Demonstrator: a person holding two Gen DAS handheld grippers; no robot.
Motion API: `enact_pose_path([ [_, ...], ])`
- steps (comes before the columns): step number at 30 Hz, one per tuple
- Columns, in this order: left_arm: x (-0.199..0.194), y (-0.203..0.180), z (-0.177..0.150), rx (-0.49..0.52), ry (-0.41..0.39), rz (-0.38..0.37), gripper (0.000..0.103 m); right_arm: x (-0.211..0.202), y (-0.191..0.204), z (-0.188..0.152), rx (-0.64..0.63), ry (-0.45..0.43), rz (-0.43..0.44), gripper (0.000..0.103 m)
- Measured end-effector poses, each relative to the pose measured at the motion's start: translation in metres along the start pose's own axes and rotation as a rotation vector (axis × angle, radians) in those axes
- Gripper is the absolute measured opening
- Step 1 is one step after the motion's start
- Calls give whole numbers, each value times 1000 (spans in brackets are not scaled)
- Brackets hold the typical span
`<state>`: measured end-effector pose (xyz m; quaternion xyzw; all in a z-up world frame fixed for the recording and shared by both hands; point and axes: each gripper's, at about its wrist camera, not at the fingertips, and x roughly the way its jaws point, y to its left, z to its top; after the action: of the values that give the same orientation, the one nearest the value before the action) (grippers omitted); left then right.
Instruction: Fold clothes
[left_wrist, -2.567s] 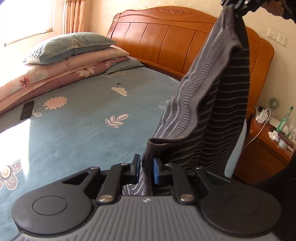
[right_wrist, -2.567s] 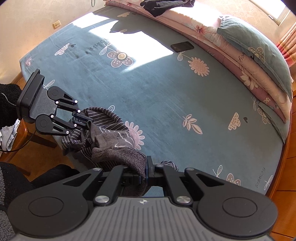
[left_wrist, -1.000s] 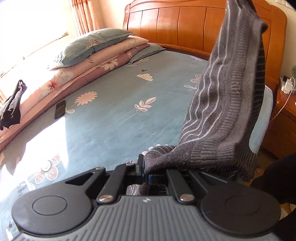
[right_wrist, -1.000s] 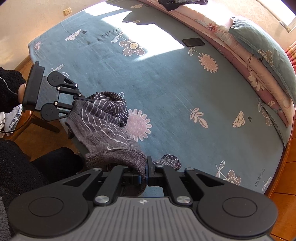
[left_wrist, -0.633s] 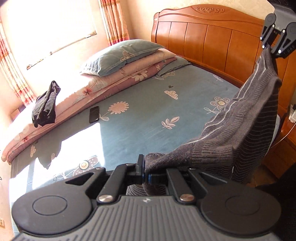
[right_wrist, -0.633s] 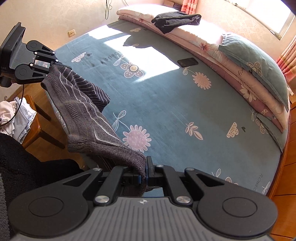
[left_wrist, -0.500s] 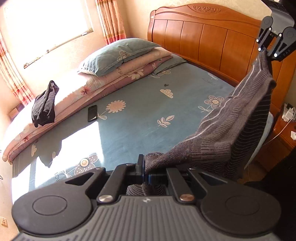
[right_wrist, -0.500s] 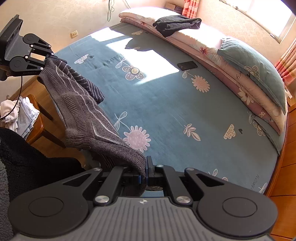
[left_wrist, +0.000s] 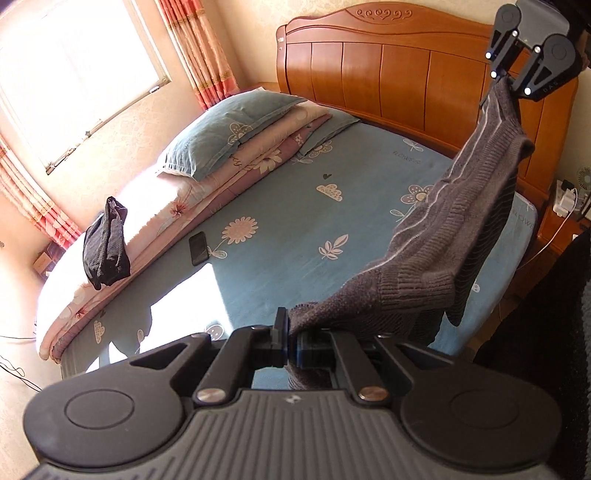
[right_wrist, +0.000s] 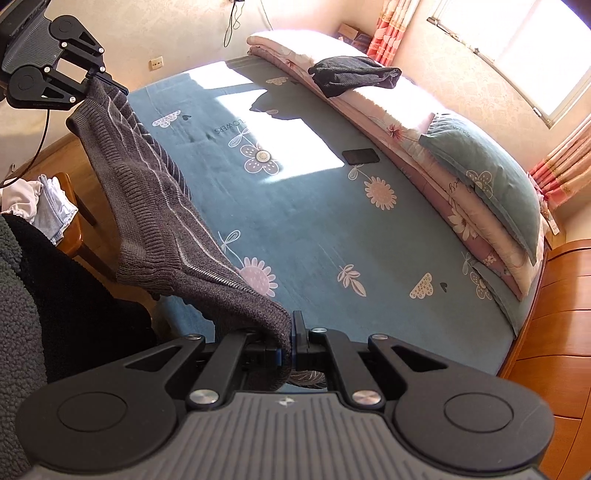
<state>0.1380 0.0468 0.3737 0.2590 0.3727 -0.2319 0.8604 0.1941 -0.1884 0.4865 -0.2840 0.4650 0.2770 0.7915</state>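
A grey knitted sweater (left_wrist: 443, 229) with thin pale stripes hangs in the air above the near edge of the bed, stretched between both grippers. My left gripper (left_wrist: 288, 334) is shut on one end of it. In the right wrist view that same gripper (right_wrist: 92, 79) shows at the top left, with the sweater (right_wrist: 147, 195) running down from it. My right gripper (right_wrist: 291, 334) is shut on the other end, and it appears high at the top right of the left wrist view (left_wrist: 495, 86). The lower part of the sweater droops behind the gripper bodies.
The bed (left_wrist: 295, 206) has a blue flowered sheet. A black phone (left_wrist: 198, 248) lies near the stacked quilts and pillow (left_wrist: 236, 125). A dark folded garment (right_wrist: 354, 75) rests on the quilts. The wooden headboard (left_wrist: 388, 74) stands behind. A wooden chair with clothes (right_wrist: 44, 206) is beside the bed.
Both grippers have risen and drawn apart. The sweater, bunched low by the bed edge a second ago, now hangs stretched between them.
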Motion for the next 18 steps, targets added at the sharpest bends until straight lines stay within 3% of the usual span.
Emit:
enact_pose_path([
  [6, -13, 5, 4, -22, -5, 21, 2, -10, 8, -2, 23, -3, -13, 5],
  [11, -22, 12, 7, -6, -92, 36, 0, -18, 11, 0, 20, -6, -32, 5],
  [15, 19, 19, -15, 27, -101, -5, 0, 13, 13, 3, 50, 13, -18, 5],
  [18, 72, 13, -44, 102, -40, -55, 6, 44, 21, 10, 48, 58, 31, 5],
])
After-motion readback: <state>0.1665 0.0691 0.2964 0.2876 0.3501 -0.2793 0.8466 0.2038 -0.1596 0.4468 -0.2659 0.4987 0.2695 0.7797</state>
